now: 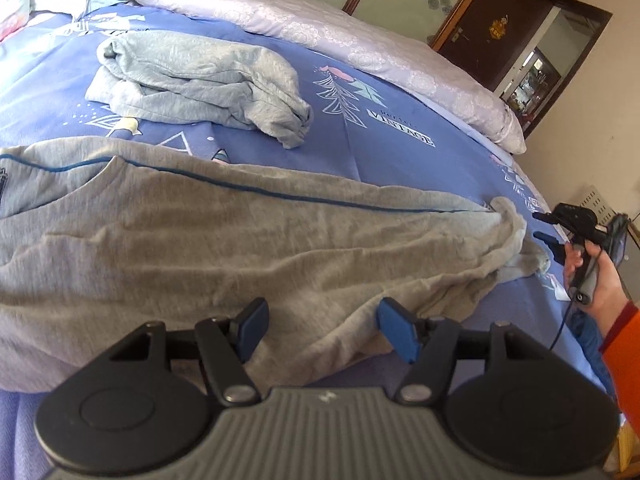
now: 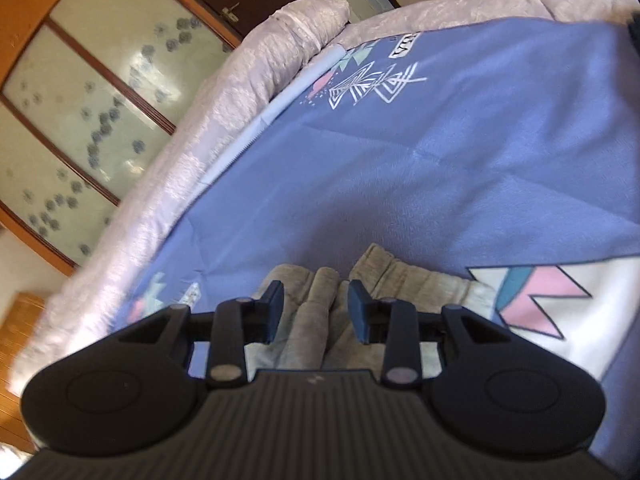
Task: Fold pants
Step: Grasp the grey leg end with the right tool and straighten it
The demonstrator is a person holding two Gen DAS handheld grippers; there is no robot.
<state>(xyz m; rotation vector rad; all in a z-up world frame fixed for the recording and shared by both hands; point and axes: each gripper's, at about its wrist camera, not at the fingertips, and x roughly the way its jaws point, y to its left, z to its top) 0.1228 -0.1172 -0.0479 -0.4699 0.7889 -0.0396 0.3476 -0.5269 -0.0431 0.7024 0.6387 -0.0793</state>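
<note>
The bed [image 1: 400,168], under a blue printed cover, carries everything. Along its near edge the grey pants [image 1: 240,240] lie stretched out full length, legs apparently laid together, cuffs bunched at the far right end; no crosswise fold shows, so most folding seems left. Beyond the pants sits another grey garment [image 1: 192,84], loosely bundled. The left gripper [image 1: 320,326] hovers apart over the pants' near edge; the right gripper [image 2: 316,306] stands apart around the cuffs, not pinching.

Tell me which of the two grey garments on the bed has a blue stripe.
The long grey pants spread out nearest the left gripper; a thin blue stripe runs along them. The crumpled grey garment behind them shows none.
</note>
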